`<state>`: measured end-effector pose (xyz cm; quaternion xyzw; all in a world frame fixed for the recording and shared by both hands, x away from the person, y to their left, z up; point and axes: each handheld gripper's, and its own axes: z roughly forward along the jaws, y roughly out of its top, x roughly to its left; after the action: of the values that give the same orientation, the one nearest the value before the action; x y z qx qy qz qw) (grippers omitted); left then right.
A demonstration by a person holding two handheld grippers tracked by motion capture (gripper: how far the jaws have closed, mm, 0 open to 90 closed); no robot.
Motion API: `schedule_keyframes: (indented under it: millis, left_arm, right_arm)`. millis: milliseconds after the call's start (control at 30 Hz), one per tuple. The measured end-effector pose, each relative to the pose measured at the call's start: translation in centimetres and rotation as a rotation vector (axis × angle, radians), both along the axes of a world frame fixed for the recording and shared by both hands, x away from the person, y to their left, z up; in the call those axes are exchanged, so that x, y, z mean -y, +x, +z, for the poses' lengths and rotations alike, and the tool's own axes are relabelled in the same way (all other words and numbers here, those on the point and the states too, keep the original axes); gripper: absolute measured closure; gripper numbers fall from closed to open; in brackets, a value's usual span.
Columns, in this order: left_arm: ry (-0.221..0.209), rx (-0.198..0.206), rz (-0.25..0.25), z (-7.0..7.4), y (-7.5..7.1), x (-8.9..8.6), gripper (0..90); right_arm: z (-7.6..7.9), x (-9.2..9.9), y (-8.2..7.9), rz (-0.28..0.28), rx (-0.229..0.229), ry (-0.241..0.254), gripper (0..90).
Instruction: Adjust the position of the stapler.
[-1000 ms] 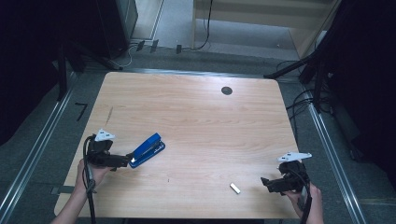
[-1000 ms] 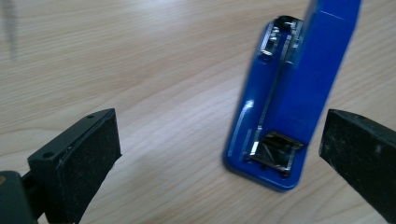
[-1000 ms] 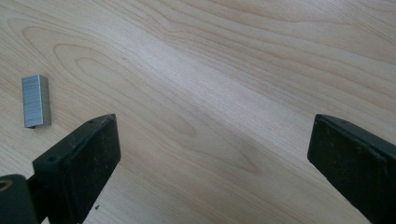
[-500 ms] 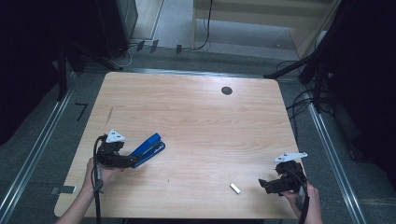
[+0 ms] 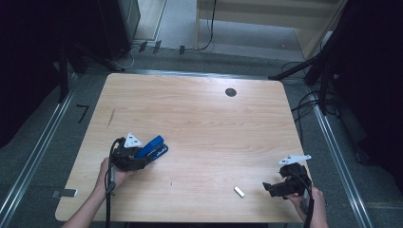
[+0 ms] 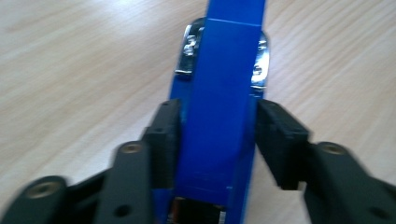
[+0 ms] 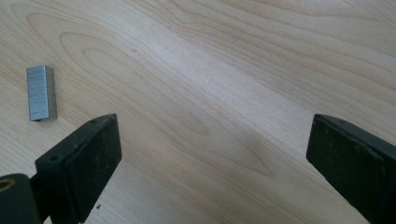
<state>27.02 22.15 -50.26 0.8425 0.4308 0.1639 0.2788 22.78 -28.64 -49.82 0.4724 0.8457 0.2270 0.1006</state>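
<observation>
In the lower left of the high view the left gripper (image 5: 142, 159) has moved in over the blue stapler (image 5: 153, 147), which a second ago lay just ahead of its tips; the hand has shifted rightward and a little lower in the frame, and the stapler's near end has turned slightly with it. Its jaws have just been closing, and the left gripper view shows the stapler (image 6: 224, 102) between them, its blue top running up the middle of the frame with the metal hinge plates showing near the top. The left pad lies against the stapler's side; on the right a thin gap seems to remain between pad and body, so the grasp looks nearly made but not yet firm. The stapler still rests on the wooden table (image 5: 204, 114), not lifted. In the lower right of the high view the right gripper (image 5: 272, 189) has kept its place, jaws spread wide and holding nothing, as the right gripper view confirms, with bare wood between the pads. The strip of staples (image 5: 239, 192) lies just left of it on the table, and sits at the upper left of the right gripper view (image 7: 41, 92), untouched. Judging by this, securing the stapler is nearly done, and the staples probably come next.
</observation>
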Motion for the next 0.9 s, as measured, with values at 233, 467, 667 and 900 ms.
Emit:
schedule_keyframes:
  millis: [233,467,667,900]
  left_arm:
    - [-0.026,-0.011,-0.043,-0.03,0.16,-0.61,63.4]
    - [-0.037,-0.024,-0.092,0.01,0.02,-0.81,66.2]
    - [-0.035,-0.030,-0.144,0.02,-0.28,-0.62,66.6]
    - [-0.025,-0.038,-0.204,0.09,-0.65,-0.21,66.6]
  right_arm:
    - [-0.03,-0.12,0.03,0.005,-0.002,0.000,4.1]
    - [-0.13,-0.15,0.05,0.011,-0.011,-0.005,4.4]
    - [0.05,0.06,-0.08,0.012,-0.005,-0.001,4.8]
    - [-0.02,-0.03,-0.06,0.015,-0.009,-0.005,4.9]
